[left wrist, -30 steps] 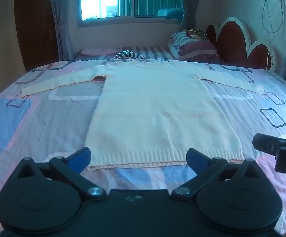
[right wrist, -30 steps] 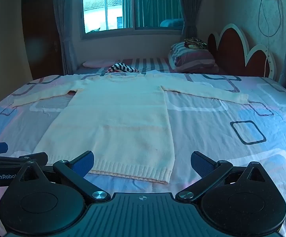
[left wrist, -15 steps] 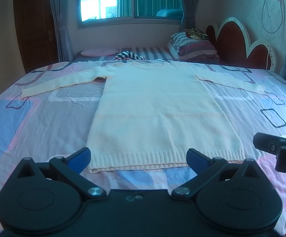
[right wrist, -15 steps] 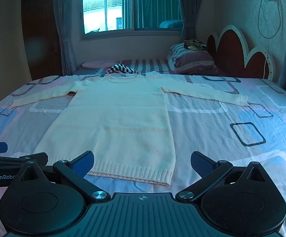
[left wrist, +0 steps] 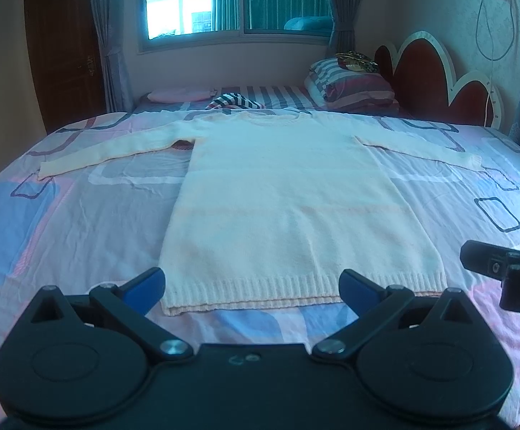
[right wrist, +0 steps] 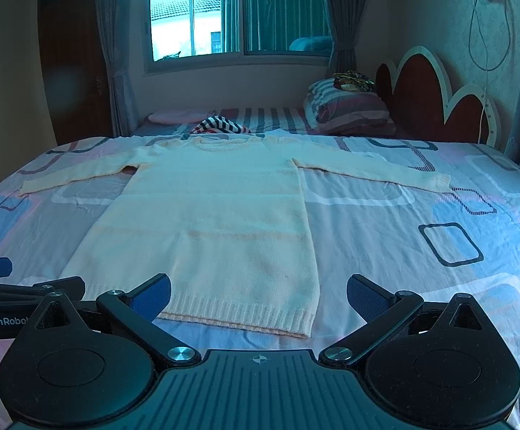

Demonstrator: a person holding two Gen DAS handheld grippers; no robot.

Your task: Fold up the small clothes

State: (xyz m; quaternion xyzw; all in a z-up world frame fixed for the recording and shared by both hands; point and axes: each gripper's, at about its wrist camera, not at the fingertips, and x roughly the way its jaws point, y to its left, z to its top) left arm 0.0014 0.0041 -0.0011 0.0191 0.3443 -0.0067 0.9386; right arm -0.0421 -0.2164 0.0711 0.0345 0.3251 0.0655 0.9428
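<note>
A cream knit sweater (left wrist: 288,200) lies flat on the bed, sleeves spread out to both sides, ribbed hem nearest me. It also shows in the right wrist view (right wrist: 209,222). My left gripper (left wrist: 253,288) is open and empty, hovering just short of the hem. My right gripper (right wrist: 258,295) is open and empty, near the hem's right corner. The right gripper's body shows at the right edge of the left wrist view (left wrist: 504,268); the left gripper's body shows at the left edge of the right wrist view (right wrist: 9,297).
The bed sheet (left wrist: 80,215) is pink, blue and white with square outlines. A striped garment (right wrist: 220,125), pillows (right wrist: 346,107) and a red headboard (right wrist: 435,107) are at the far end. A window (right wrist: 238,10) is behind.
Both grippers have drifted slightly back from the sweater, so its hem sits a little farther away. Both stay open; the sweater has not moved.
</note>
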